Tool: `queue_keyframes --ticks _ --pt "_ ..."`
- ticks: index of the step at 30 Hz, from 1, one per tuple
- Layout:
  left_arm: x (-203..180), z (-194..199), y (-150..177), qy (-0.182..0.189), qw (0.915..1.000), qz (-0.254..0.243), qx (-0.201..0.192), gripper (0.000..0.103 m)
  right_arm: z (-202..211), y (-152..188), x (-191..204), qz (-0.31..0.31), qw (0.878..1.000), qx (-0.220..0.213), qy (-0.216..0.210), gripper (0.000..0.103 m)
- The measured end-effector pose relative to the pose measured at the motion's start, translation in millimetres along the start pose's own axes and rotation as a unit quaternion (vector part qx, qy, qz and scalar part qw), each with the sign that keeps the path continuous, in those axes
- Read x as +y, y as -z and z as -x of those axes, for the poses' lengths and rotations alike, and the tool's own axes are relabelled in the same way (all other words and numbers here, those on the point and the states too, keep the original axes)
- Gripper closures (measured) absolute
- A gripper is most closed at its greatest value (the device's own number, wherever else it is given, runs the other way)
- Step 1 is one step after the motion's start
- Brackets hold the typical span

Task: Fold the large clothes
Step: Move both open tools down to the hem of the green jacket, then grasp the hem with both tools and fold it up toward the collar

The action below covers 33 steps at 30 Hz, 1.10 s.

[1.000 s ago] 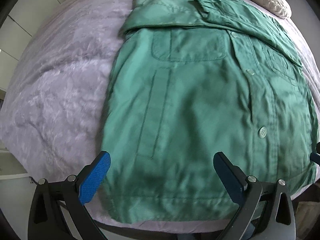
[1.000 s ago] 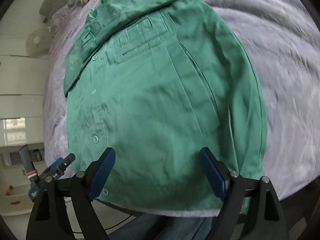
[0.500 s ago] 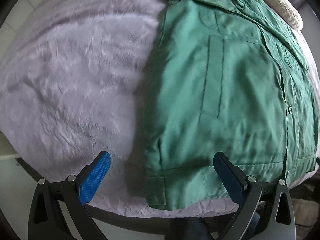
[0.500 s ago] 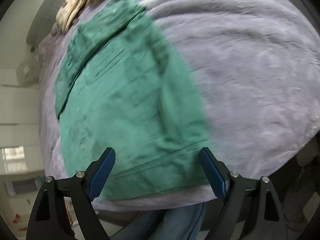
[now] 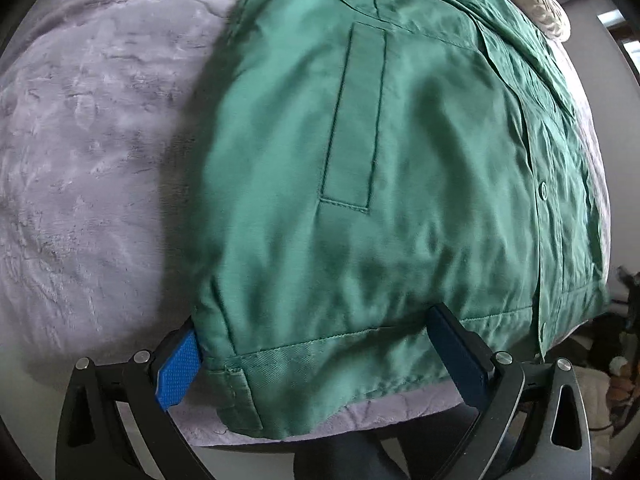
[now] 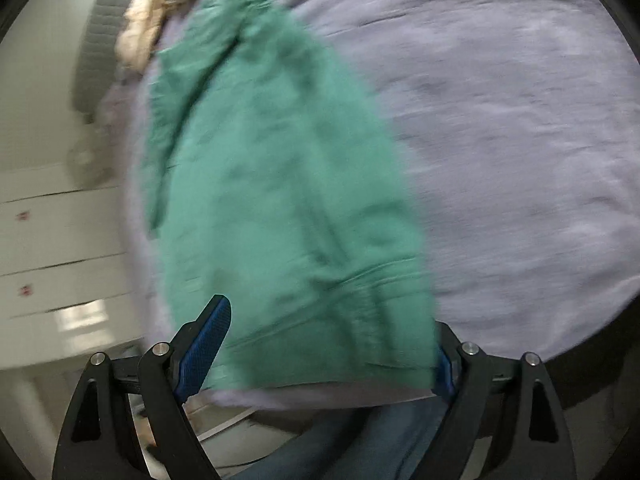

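A green buttoned jacket [image 5: 400, 160] lies flat, front up, on a lilac plush bedcover [image 5: 88, 160]. My left gripper [image 5: 316, 360] is open and low over the jacket's near left hem corner. The hem lies between its blue pads [image 5: 178, 368] and the cloth's edge covers the left fingertip. In the blurred right wrist view, the jacket [image 6: 280, 200] runs away from me. Its near right hem corner sits between the wide-apart jaws of my right gripper [image 6: 324, 356], which is open, and the right pad is partly hidden behind the cloth.
A cream pillow [image 5: 536, 4] lies beyond the collar. The bed's near edge runs just under both grippers, with a person's jeans [image 6: 340, 440] below it. White drawers [image 6: 52, 240] stand left of the bed. Clutter [image 5: 616, 360] lies on the floor at the right.
Both grippers have moved apart and sunk toward the hem, the left to the jacket's left corner, the right to its right corner. The jaws stayed wide.
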<state>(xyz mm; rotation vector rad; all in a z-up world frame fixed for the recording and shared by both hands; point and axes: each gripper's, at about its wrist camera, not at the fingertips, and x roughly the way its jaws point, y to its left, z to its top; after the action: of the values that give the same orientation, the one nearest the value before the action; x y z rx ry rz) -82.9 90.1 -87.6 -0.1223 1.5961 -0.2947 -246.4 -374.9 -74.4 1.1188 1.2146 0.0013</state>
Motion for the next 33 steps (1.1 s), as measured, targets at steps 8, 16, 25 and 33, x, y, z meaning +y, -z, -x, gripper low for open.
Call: queue_keyframes --ticks 8,16,25,33 --pt "8.5 -1.2 2.2 0.003 0.9997 0.01 0.021 0.026 -26.7 -2.5 14.8 -0.003 0.998 0.041 -0.038 0.014" --pt "5.1 23.1 -5.7 0.041 0.9986 -0.017 0.03 0.076 -24.1 -9.1 4.3 -0.032 0.998 0.046 0.003 0.09" --pt "7.3 44.3 -14.6 0.101 0.9943 0.025 0.027 0.077 -24.6 -26.8 21.3 -0.012 0.997 0.066 -0.045 0.091" --pt "2.5 74.9 -49.5 0.141 0.9882 0.058 -0.016 0.082 -26.2 -51.3 57.7 0.011 0.991 0.081 -0.105 0.092"
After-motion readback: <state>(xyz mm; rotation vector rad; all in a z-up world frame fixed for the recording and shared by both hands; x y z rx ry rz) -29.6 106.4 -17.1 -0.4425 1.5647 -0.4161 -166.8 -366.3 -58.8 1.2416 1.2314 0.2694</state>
